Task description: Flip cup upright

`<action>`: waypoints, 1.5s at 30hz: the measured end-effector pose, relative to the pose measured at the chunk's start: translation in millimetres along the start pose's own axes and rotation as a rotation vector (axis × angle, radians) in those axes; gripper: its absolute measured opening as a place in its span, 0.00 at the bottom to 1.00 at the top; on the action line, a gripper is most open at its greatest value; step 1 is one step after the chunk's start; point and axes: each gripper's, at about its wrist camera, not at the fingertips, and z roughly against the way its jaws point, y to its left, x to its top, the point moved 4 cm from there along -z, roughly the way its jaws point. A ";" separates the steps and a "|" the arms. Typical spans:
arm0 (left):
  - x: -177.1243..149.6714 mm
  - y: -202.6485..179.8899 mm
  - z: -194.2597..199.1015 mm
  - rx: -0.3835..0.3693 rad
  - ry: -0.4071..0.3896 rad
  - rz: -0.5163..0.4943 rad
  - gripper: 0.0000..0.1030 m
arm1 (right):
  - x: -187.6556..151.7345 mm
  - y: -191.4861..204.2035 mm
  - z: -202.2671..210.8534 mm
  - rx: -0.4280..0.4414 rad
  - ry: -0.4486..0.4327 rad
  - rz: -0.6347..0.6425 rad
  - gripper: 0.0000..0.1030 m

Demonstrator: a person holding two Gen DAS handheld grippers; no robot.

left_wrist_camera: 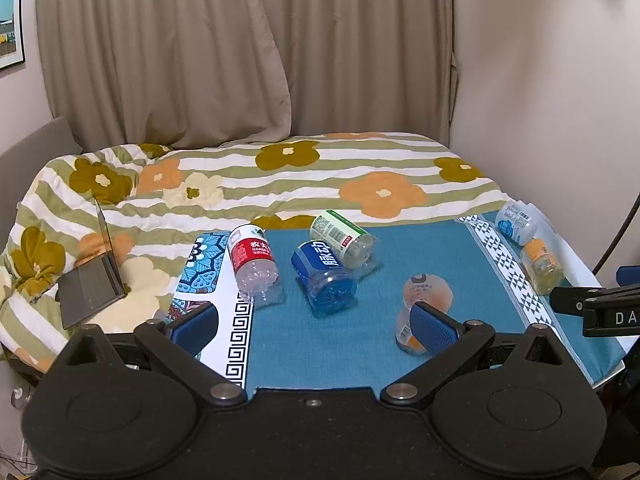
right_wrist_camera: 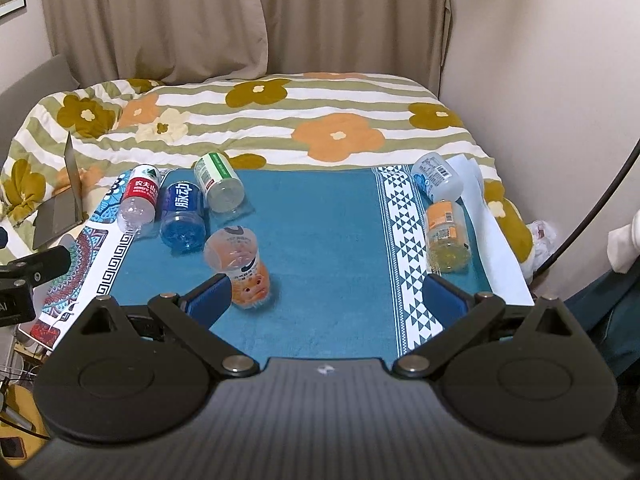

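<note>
Both grippers, left (left_wrist_camera: 316, 320) and right (right_wrist_camera: 328, 294), hover with fingers spread wide and empty, framing the toppled orange cup (right_wrist_camera: 240, 268) for a grab.

Two black hand-held grippers with blue pads

The left gripper (left_wrist_camera: 314, 322) and right gripper (right_wrist_camera: 328, 294) look the same: a flat black body, two big round discs, thin black arms joined by shiny silver screws, and blue ribbed pads (left_wrist_camera: 434, 326) on the jaws. White letters "DA" mark one side.
</note>
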 end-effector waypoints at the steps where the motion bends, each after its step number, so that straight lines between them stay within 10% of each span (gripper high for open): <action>1: -0.4 0.0 0.3 0.001 0.000 -0.001 1.00 | 0.2 -0.3 -0.1 -0.002 0.000 -0.001 1.00; 45: 11.0 -8.1 -6.0 0.010 -0.019 -0.044 1.00 | 0.5 -9.0 -8.0 -0.015 0.015 -0.021 1.00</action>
